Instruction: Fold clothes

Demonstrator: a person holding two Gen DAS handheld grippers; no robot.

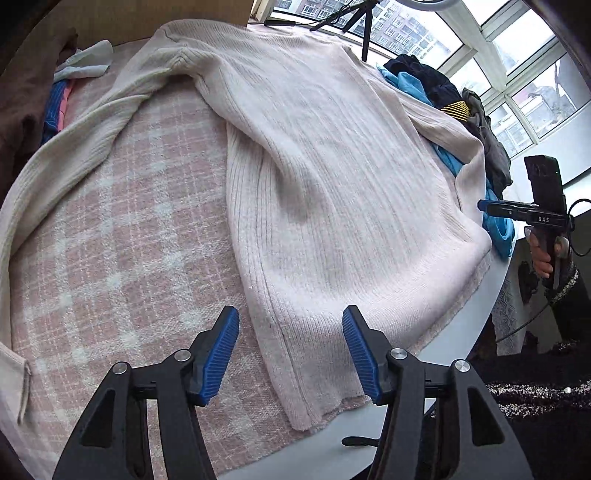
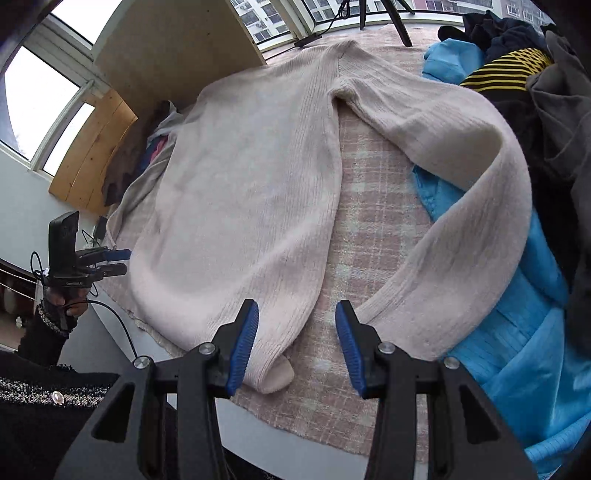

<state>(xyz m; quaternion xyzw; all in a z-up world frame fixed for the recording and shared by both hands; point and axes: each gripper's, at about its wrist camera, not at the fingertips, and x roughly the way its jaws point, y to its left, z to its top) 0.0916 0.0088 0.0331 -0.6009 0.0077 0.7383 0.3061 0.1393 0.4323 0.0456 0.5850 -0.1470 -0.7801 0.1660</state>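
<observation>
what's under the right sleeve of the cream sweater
The sleeve lies partly on the pink plaid blanket and partly over a bright blue garment. How far the blue cloth runs beneath is hidden.

The near edge of the tabletop is free, so a gripper can come in from there. Between the sweater body and its left sleeve, a wide strip of the checked cloth lies bare. A narrower bare strip shows between the body and the right sleeve. The right edge is blocked by a pile of clothes, dark and blue. At the far edge stand tripod legs, and at the far left corner a wooden board.
</observation>
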